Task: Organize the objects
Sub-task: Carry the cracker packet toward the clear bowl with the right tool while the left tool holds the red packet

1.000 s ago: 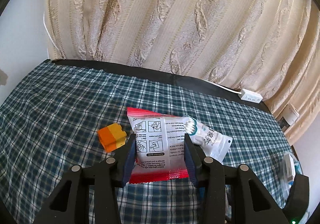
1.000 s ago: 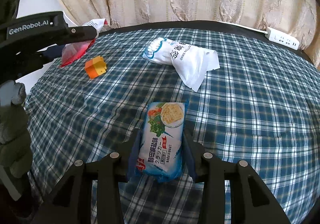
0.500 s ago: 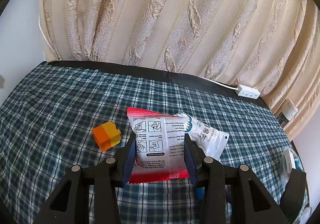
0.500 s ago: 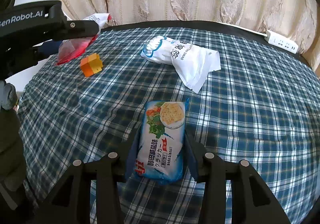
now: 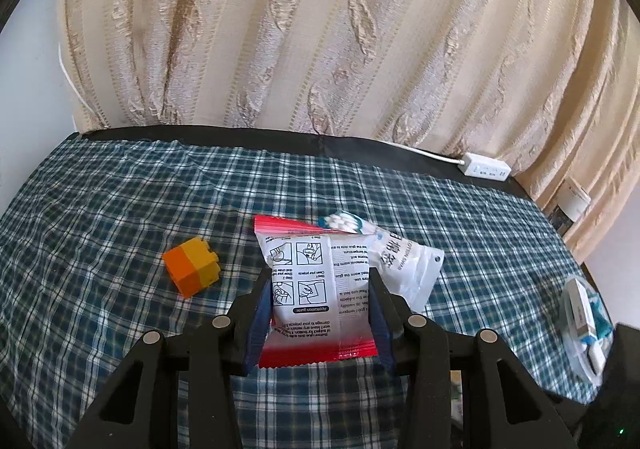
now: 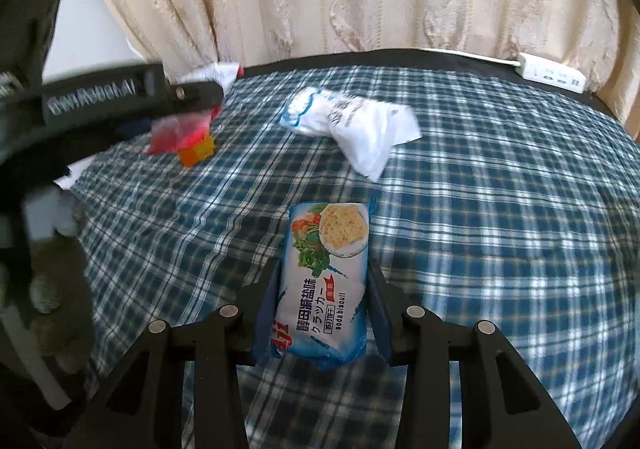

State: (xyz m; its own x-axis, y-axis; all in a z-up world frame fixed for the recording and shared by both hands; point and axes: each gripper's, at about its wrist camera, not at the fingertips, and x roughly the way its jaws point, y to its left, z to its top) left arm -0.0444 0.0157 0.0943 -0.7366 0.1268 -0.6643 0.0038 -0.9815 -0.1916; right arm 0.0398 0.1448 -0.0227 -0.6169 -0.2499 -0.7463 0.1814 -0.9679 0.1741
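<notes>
Fingers (image 6: 376,305) of my right gripper (image 6: 320,309) clamp the soda biscuit pack (image 6: 326,273) above the plaid tablecloth (image 6: 500,229); my left gripper (image 5: 320,313) pinches the red-edged sachet (image 5: 316,289) over the cloth, near the cotton swab bag (image 5: 404,265) and orange block (image 5: 192,267). I should lower both gently, squeezing lightly so biscuits don't crack.

daylight came through the cream curtain (image 5: 320,29) behind the table, leaving both views bright and soft, with only faint shadows on the checked cloth (image 5: 100,209). the left wrist view was sharp. the right wrist view was smeared by motion, worst on the other gripper (image 6: 132,105) and the gloved hand (image 6: 52,257) at the left edge. both fisheye pictures bent straight lines near the rim, and the corners fell black.
</notes>
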